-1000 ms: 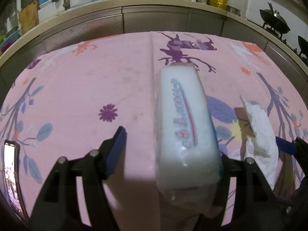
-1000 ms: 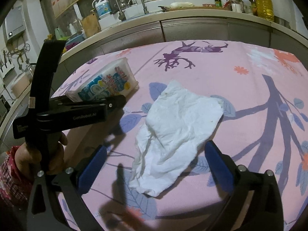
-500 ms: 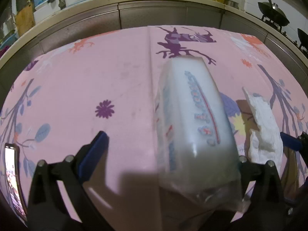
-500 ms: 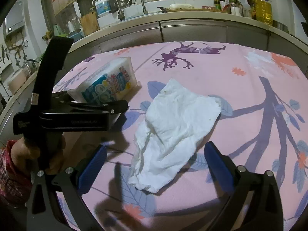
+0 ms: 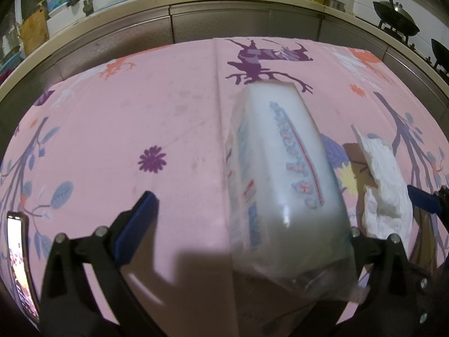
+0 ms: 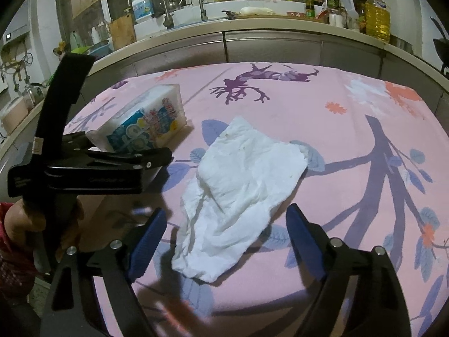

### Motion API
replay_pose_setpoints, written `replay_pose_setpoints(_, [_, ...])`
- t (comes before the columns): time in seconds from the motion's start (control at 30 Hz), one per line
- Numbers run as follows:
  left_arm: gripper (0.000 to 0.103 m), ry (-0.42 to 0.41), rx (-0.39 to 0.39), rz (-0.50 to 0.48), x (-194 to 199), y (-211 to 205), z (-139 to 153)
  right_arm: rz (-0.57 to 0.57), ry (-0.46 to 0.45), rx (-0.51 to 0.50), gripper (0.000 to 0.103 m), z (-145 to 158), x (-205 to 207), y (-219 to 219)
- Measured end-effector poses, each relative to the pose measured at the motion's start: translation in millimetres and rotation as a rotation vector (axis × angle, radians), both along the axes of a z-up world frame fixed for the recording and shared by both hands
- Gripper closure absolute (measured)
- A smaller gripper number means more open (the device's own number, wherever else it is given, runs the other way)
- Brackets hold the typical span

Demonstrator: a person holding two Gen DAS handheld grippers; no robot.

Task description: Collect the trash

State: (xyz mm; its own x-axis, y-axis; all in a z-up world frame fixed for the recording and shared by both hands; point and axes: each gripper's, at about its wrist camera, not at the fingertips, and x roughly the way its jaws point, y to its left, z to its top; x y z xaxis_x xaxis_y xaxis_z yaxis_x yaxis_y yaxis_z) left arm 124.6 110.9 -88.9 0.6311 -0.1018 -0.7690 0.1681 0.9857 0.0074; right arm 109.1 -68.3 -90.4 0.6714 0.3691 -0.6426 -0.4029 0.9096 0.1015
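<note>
Left wrist view: the left gripper (image 5: 247, 224) is wide open, with its jaws just opened all the way. The tissue pack (image 5: 280, 174) sits on the pink tablecloth (image 5: 112, 129) between the two fingers, up against the right one. The left blue pad (image 5: 137, 219) is well apart from the pack, so nothing is squeezed. I think the pack is let go, not held. A phone (image 5: 19, 264) lies at the left edge of the table. The crumpled white tissue (image 5: 384, 191) shows off to the right.

Right wrist view: the right gripper (image 6: 224, 236) is open, and its jaws have just been closing a little. The tissue (image 6: 241, 191) lies flat on the cloth, with its near end between the two blue pads (image 6: 146, 244). The pads do not touch it yet. The left gripper's black body (image 6: 84, 168) and the person's hand (image 6: 25, 219) show on the left, beside the pack.

So the trash is not picked up yet. It looks like grabbing the tissue comes next. No bin shows in either view.
</note>
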Motion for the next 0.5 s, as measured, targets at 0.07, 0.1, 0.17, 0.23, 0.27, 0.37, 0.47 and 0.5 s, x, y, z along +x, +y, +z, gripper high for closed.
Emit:
replay_pose_setpoints(0.07, [0.005,0.0,0.001,-0.001,0.2,0.0,-0.2,-0.002,0.0,-0.006,0.021,0.7,2.6,0.7])
replay_pose_setpoints(0.1, [0.005,0.001,0.002,0.0,1.2,0.2,-0.6,-0.002,-0.001,-0.011,0.022,0.9,3.9,1.4])
replay_pose_setpoints(0.17, [0.005,0.003,0.0,0.001,-0.9,-1.5,2.2,0.0,-0.006,-0.027,0.024,1.5,7.6,2.8])
replay_pose_setpoints(0.23, [0.005,0.01,-0.013,0.005,0.4,-1.0,4.4,-0.002,-0.008,-0.032,0.026,2.2,10.6,3.7])
replay_pose_setpoints(0.27, [0.005,0.016,-0.026,0.009,0.9,0.0,6.2,-0.004,-0.007,-0.033,0.028,2.5,12.0,3.9])
replay_pose_setpoints(0.37, [0.015,0.027,-0.064,0.024,6.3,2.3,11.1,-0.006,-0.009,-0.036,0.033,3.2,15.2,4.0])
replay_pose_setpoints(0.47, [0.018,0.023,-0.055,0.024,10.1,-0.7,14.3,-0.01,-0.015,-0.038,0.039,3.5,16.9,3.2])
replay_pose_setpoints(0.5, [0.02,0.023,-0.053,0.023,10.5,-2.0,14.7,-0.012,-0.016,-0.036,0.041,3.2,17.6,2.4])
